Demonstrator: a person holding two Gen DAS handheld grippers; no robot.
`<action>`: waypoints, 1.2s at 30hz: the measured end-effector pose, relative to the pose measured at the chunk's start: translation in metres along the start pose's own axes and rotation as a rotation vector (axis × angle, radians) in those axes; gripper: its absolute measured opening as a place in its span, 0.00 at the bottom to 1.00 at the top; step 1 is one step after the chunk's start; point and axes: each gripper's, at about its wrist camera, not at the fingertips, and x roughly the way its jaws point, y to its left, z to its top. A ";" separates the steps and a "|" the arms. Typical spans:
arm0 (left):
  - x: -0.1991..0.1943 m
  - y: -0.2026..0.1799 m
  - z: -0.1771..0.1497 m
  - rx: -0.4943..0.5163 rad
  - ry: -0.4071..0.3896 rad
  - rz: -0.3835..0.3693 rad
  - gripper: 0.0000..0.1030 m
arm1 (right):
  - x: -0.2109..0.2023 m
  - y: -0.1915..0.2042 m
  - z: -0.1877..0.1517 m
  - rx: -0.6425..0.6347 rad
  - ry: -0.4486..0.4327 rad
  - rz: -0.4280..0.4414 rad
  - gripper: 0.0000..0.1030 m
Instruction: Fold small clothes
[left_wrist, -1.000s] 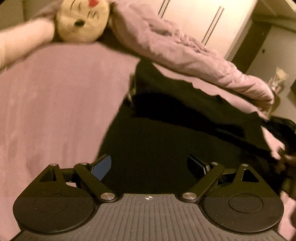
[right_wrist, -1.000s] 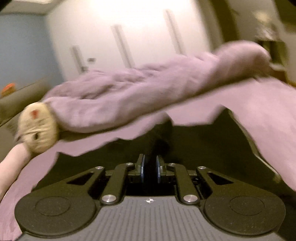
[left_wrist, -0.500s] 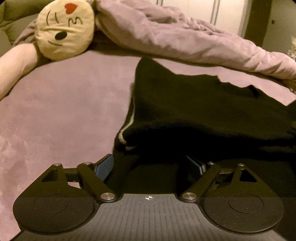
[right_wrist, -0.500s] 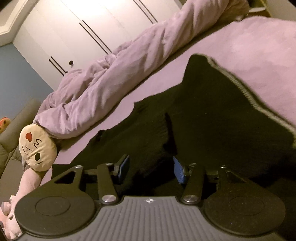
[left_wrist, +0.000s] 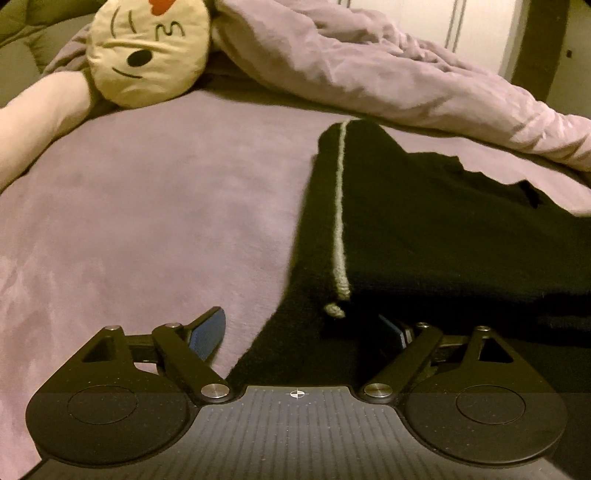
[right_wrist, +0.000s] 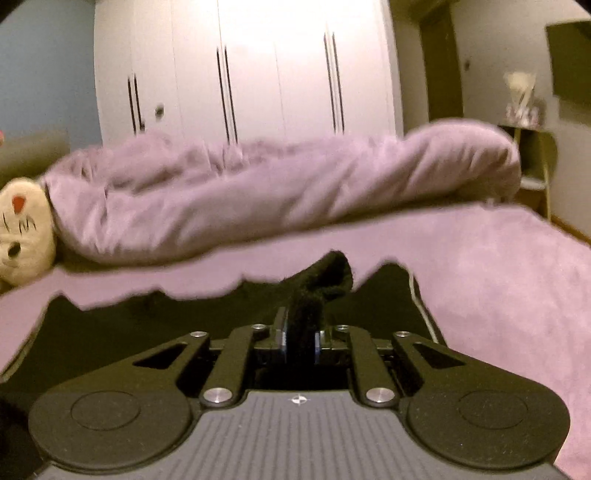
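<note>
A black knitted garment (left_wrist: 443, 229) lies spread on the pink bed sheet (left_wrist: 147, 221). A pale trim line (left_wrist: 340, 206) runs along its left side. My left gripper (left_wrist: 301, 317) is open over the garment's near left corner. Its left pad (left_wrist: 207, 332) is over the sheet, and its right pad is partly hidden by black fabric. In the right wrist view the garment (right_wrist: 147, 317) lies below my right gripper (right_wrist: 300, 325). Its jaws are closing, and the pads pinch a raised fold of the black fabric (right_wrist: 321, 277).
A rumpled pink duvet (left_wrist: 369, 66) (right_wrist: 258, 192) lies along the far side of the bed. A cream plush cushion with a face (left_wrist: 147, 51) (right_wrist: 22, 229) sits at the far left. White wardrobe doors (right_wrist: 258, 74) and a small shelf (right_wrist: 532, 155) stand behind.
The right gripper opened over the garment, then closed on a fold of it and tilted up. The left gripper came to the garment's left edge, where the pale trim now runs straight.
</note>
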 end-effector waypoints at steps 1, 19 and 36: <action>0.000 0.002 0.001 -0.022 0.007 0.009 0.87 | 0.002 -0.005 -0.001 0.013 0.030 -0.006 0.20; -0.128 -0.010 -0.099 -0.045 0.088 -0.232 0.91 | -0.184 -0.068 -0.099 0.017 0.354 -0.151 0.52; -0.165 -0.024 -0.170 -0.144 0.176 -0.235 0.91 | -0.240 -0.029 -0.137 0.085 0.384 0.107 0.68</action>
